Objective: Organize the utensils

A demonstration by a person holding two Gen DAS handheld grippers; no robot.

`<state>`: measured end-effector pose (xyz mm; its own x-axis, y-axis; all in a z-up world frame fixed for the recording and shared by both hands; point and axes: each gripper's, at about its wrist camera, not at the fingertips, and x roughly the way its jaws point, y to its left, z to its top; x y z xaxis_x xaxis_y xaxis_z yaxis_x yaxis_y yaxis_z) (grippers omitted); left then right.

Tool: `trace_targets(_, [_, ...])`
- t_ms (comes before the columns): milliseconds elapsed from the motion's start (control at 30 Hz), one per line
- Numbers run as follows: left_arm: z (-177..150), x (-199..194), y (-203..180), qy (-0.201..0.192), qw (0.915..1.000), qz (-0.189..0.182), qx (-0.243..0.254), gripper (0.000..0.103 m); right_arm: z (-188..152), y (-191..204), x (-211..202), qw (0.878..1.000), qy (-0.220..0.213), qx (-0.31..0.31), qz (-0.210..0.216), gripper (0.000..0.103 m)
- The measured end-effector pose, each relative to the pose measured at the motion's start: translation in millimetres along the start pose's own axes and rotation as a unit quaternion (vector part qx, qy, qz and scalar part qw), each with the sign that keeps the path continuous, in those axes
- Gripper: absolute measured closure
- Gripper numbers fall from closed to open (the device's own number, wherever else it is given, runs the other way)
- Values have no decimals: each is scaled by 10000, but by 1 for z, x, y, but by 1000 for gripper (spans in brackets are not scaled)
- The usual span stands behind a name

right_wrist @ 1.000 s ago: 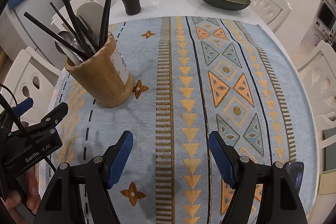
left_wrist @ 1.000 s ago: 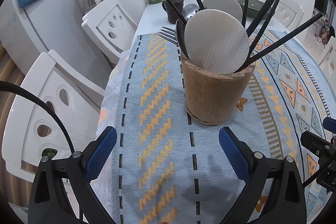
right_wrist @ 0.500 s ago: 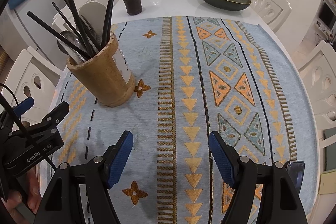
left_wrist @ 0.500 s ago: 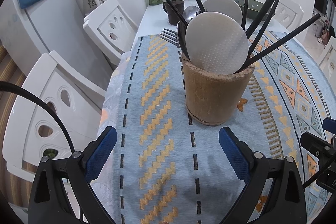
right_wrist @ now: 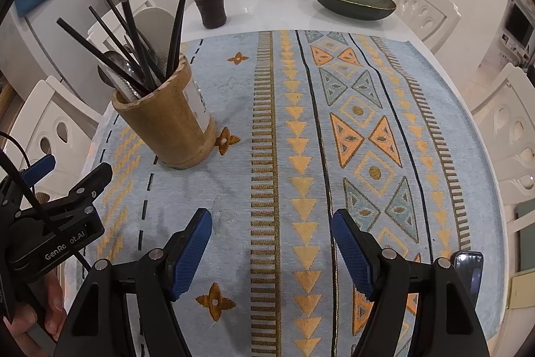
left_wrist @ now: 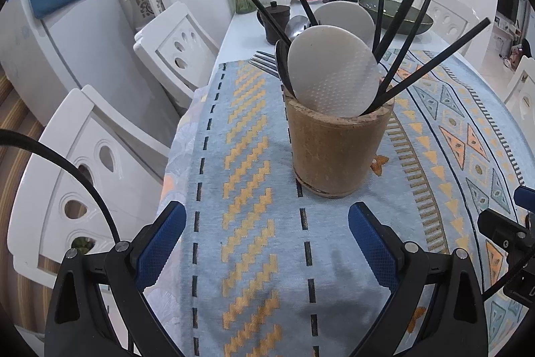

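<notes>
Both grippers are hanging over the patterned cloth point(right_wrist: 301, 96) with nothing between their pads. Left gripper point(left_wrist: 267, 243) is sitting with its jaws wide apart, and the bamboo holder point(left_wrist: 337, 146) is standing just ahead of it, slightly toward its right finger. Right gripper point(right_wrist: 271, 243) is likewise spread and empty, with the holder well ahead and off to its left.

Inside the holder, black chopsticks point(left_wrist: 431, 62) are fanning out toward the left gripper's right side, two pale rice paddles point(left_wrist: 334, 72) are filling the near half, and a metal spoon point(left_wrist: 296, 24) and a fork point(left_wrist: 264, 62) are poking out behind. Everything appears to be mixed in one cup, and no loose utensil is showing on the cloth within reach.

Judging from this, the step in hand is an approach to the holder, probably to steady it or draw out one piece. Doing it well likely means bracing the holder's wall with the left gripper first, low down, since the leaning chopsticks are making it top-heavy. Then the right gripper should be coming in from above on a single stem, closing near its upper end and lifting straight along the stem's lean, so the neighbours are not dragged out.
</notes>
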<state>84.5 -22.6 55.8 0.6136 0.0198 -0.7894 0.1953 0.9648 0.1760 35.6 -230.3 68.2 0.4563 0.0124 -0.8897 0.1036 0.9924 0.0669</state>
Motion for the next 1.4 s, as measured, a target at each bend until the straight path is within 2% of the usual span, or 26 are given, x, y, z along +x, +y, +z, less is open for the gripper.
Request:
trace_targets(233, [-16, -21, 2, -134, 9998, -89, -143, 5, -18, 6, -20, 9998, -190, 8, 27, 31])
trace_targets(500, [-32, -58, 9, -206, 9992, 56, -327, 5, -36, 16, -50, 9989, -339, -284, 122, 31])
trace_targets(667, [-41, -75, 10, -191, 9982, 336, -463, 5, -30, 24, -60, 9950, -482, -854, 176, 31])
trace_targets(833, [-45, -92, 4, -173, 9969, 523, -553, 5, -28, 27, -75, 9911, -666, -1092, 374, 31])
trace_targets(1033, [-50, -107, -12, -158, 9953, 803, -525, 5, -35, 16, -81, 9903, -518, -1087, 686, 31])
trace_targets(1400, [-57, -108, -24, -319, 9918, 1041, -671, 5, -50, 2, -67, 9880, -268, -1280, 824, 31])
